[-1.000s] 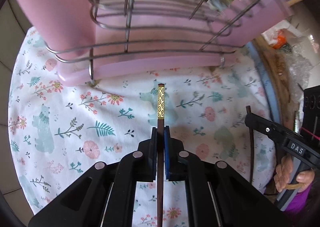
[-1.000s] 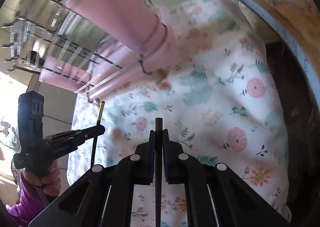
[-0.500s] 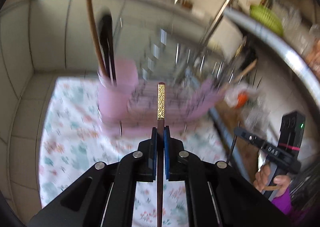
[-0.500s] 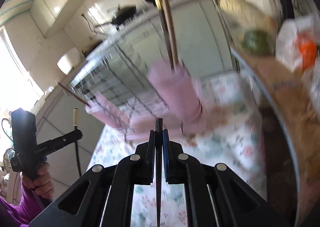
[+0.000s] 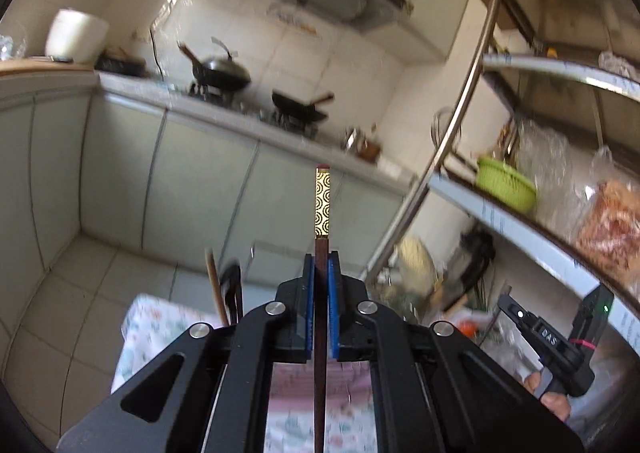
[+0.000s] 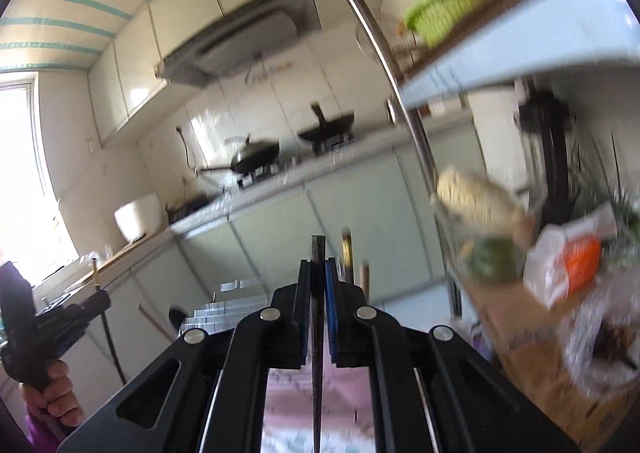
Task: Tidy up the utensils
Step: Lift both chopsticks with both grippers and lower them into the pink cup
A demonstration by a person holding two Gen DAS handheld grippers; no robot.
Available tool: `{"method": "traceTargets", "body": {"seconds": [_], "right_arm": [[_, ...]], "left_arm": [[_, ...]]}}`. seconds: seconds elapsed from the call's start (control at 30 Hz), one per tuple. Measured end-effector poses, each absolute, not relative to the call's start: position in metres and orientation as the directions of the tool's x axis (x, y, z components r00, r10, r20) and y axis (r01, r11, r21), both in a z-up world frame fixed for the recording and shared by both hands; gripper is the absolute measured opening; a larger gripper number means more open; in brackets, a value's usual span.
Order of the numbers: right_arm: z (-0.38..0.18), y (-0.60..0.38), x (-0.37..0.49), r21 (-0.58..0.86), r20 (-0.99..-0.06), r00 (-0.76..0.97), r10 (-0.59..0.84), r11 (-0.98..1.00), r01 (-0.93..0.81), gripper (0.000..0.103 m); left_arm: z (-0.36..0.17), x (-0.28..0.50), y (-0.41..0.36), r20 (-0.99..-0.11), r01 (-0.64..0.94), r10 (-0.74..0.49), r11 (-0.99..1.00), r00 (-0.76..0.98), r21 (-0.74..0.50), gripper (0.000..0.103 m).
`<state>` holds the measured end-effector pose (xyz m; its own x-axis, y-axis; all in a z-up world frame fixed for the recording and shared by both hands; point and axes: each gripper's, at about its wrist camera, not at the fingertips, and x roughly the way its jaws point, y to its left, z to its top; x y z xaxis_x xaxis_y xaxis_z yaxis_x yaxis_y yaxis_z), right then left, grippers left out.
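Observation:
My left gripper (image 5: 321,265) is shut on a dark brown chopstick (image 5: 322,209) with a gold patterned end, held pointing up toward the kitchen. My right gripper (image 6: 318,273) is shut on a second dark chopstick (image 6: 318,253), also tilted up. The pink rack (image 5: 304,377) on the floral cloth (image 5: 152,321) lies low behind my left fingers. Utensil handles (image 5: 216,285) stand up from its holder; they also show in the right wrist view (image 6: 347,253). The right gripper shows at the left view's right edge (image 5: 508,303), the left gripper at the right view's left edge (image 6: 96,293).
A metal shelf unit (image 5: 520,69) with a green basket (image 5: 506,185) and bags stands to the right. A counter with two woks (image 5: 224,73) and pale cabinets (image 5: 192,189) runs across the back. A cardboard box (image 6: 532,341) and bags sit at the right.
Both grippers have tilted sharply upward, from looking down at the cloth and pink rack to looking at the kitchen counter and shelves. Each still holds its chopstick.

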<state>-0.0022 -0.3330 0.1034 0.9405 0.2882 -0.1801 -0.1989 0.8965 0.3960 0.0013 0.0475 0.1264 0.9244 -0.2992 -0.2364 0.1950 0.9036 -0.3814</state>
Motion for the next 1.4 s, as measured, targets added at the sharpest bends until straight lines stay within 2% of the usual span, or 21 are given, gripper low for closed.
{"method": "traceTargets", "body": {"seconds": [0.17, 0.3, 0.63, 1.0, 1.2, 1.4], "right_arm": [[0.115, -0.321, 0.007, 0.327, -0.086, 0.974, 0.207, 0.93, -0.169, 0.007], [0.115, -0.313, 0.018, 0.308, -0.047, 0.981, 0.187, 0.937, -0.164, 0.007], [0.097, -0.294, 0.044, 0.226, -0.039, 0.989, 0.144, 0.965, -0.132, 0.007], [0.073, -0.282, 0.05, 0.16, -0.054, 0.991, 0.124, 0.98, -0.114, 0.007], [0.057, -0.282, 0.043, 0.178, -0.083, 0.988, 0.131, 0.977, -0.114, 0.007], [0.039, -0.285, 0.029, 0.211, -0.118, 0.985, 0.129, 0.972, -0.102, 0.007]], "left_arm": [[0.143, 0.006, 0.043, -0.149, 0.132, -0.193, 0.93, 0.97, -0.344, 0.005], [0.146, 0.012, 0.04, -0.096, 0.084, -0.121, 0.943, 0.988, -0.321, 0.005], [0.138, 0.03, 0.029, 0.024, -0.006, 0.012, 0.966, 1.0, -0.26, 0.005], [0.111, 0.049, 0.017, 0.06, -0.034, 0.047, 0.98, 0.997, -0.197, 0.005], [0.091, 0.038, 0.013, 0.077, -0.03, 0.041, 0.989, 0.996, -0.147, 0.005], [0.067, 0.017, 0.012, 0.052, -0.021, 0.029, 0.991, 0.998, -0.134, 0.005]]}}
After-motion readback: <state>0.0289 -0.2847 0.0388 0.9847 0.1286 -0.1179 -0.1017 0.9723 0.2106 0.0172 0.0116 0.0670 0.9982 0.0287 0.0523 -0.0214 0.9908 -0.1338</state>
